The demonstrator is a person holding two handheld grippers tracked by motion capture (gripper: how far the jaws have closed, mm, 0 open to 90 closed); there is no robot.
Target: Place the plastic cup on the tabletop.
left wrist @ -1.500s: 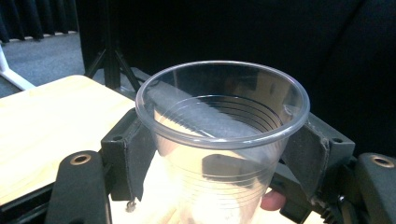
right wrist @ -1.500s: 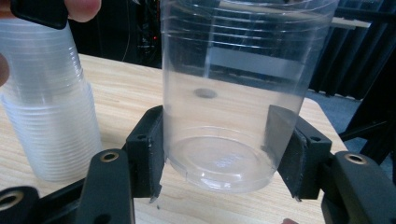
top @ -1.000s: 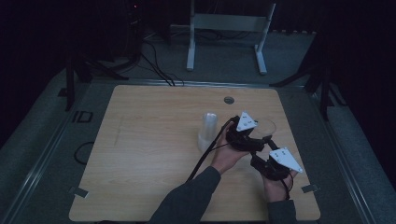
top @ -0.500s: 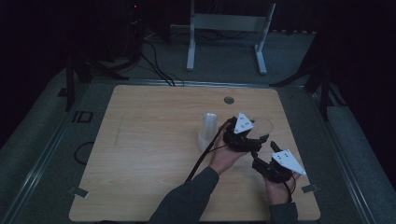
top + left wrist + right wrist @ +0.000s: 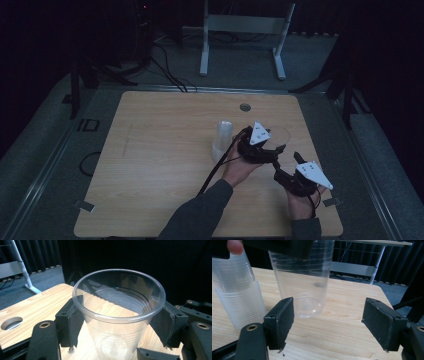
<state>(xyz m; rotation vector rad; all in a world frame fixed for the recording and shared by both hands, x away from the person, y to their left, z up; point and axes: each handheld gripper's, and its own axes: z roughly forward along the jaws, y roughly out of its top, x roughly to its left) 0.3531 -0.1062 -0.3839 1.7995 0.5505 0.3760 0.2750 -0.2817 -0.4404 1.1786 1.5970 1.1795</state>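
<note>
Partly claw-hidden: clear cup (image 5: pixel 117 315)

In the left gripper view we lose the base of the clear cup (image 5: pixel 117 322) below the picture's bottom edge, and the pads cover its wall on both sides. In the right gripper view, a dark gripper body hides the cup's rim, and the stack of cups (image 5: pixel 237 292) is cut off by the left and top edges. From the high view, the cup (image 5: pixel 280 136) is too faint for us to trace, and the left hand-held gripper (image 5: pixel 270 149) covers part of it. The worktop (image 5: pixel 160 165) runs under the sleeve.
</note>
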